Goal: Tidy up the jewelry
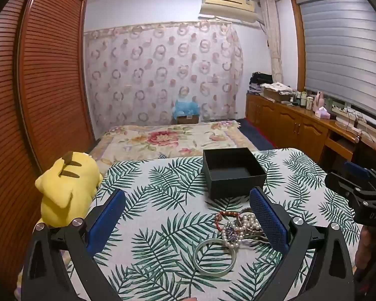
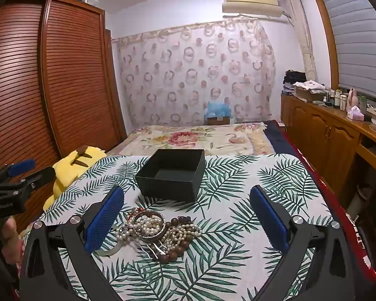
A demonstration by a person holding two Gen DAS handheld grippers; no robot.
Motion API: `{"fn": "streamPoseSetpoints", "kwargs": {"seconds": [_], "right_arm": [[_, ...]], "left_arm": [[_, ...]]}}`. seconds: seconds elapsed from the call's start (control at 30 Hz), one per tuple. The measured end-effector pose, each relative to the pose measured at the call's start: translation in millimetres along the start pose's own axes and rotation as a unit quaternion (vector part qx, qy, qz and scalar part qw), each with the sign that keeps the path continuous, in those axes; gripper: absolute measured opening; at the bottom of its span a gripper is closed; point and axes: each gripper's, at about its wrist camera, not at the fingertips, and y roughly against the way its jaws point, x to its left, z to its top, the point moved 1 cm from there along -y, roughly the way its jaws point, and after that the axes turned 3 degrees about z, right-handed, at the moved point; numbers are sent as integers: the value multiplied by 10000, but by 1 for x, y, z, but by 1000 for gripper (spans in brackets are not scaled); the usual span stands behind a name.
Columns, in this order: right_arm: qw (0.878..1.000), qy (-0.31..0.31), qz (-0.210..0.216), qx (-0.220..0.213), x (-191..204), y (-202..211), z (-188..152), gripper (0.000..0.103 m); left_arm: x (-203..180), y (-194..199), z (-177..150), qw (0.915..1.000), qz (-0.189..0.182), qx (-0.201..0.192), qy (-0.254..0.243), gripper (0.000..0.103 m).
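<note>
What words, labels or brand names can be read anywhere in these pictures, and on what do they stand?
White letters on the black body of the right gripper, left wrist view: too blurred to read.
White letters on the black body of the left gripper, right wrist view: too blurred to read.
Label on the small brown cardboard box beyond the bed: too small to read.
Bottles on the wooden sideboard: labels too small to read.

The left gripper (image 1: 188,215) hangs wide open at lower centre over a jewelry pile (image 1: 240,228); a black box (image 1: 234,180) sits above it.
</note>
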Motion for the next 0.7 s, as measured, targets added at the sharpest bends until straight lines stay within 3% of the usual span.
{"fn": "streamPoseSetpoints", "kwargs": {"seconds": [0.7], "right_arm": [[10000,4,2,15,1,-1,0,101]], "left_arm": [[0,1,0,10000,3,-12,6,96]]}}
